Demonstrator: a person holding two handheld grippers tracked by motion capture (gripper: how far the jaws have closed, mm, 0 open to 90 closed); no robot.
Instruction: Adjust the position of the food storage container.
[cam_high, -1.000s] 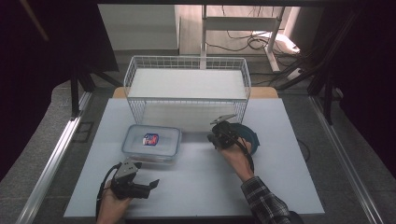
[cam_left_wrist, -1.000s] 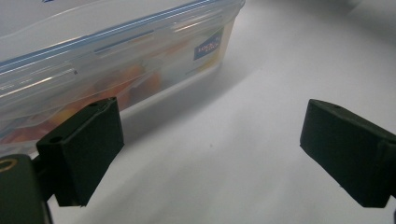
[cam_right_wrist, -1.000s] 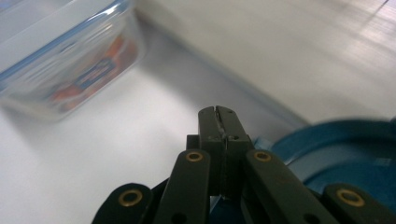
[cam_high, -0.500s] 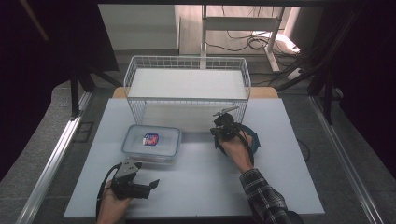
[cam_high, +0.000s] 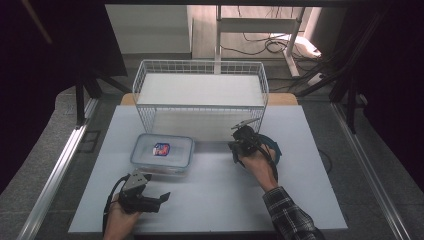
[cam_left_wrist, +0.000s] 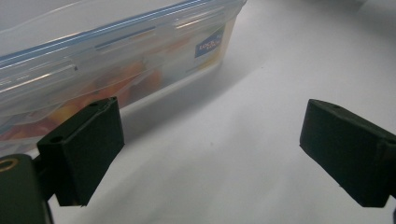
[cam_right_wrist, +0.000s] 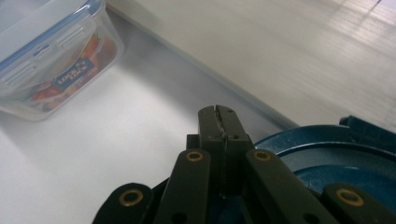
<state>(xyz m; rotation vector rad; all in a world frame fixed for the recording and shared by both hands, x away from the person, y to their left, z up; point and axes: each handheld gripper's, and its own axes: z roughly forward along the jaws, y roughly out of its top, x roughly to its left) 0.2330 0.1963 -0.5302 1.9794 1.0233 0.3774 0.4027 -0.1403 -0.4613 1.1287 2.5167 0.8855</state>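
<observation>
A clear plastic box (cam_high: 162, 155) with a snap lid sits on the white tabletop (cam_high: 210, 200), just in front of the wire basket (cam_high: 201, 95) at the far edge. Something red and orange shows through its wall in both gripper views; what it is cannot be told. The box lies within easy reach of both hands, which suggests it is meant to be handled from either side.

The right hand-held gripper (cam_high: 240, 145) is over a dark blue round plate (cam_high: 274, 150) near the basket's right front corner. In the right gripper view its jaws stand pressed together, and the plate's blue rim (cam_right_wrist: 327, 140) curves just beside and under them. Whether a thin edge of the plate is pinched between them is hidden by the gripper's own linkage, so I cannot tell if it holds the plate or merely rests closed above it. The hand's place over the plate suggests that this is the thing being worked on.

The left hand-held gripper (cam_high: 150, 199) waits low on the near left of the tabletop, its jaws wide apart and holding nothing. In the left gripper view the box (cam_left_wrist: 116, 60) lies just beyond the one jaw, near but not touching, likely ready to steady or grasp it.
</observation>
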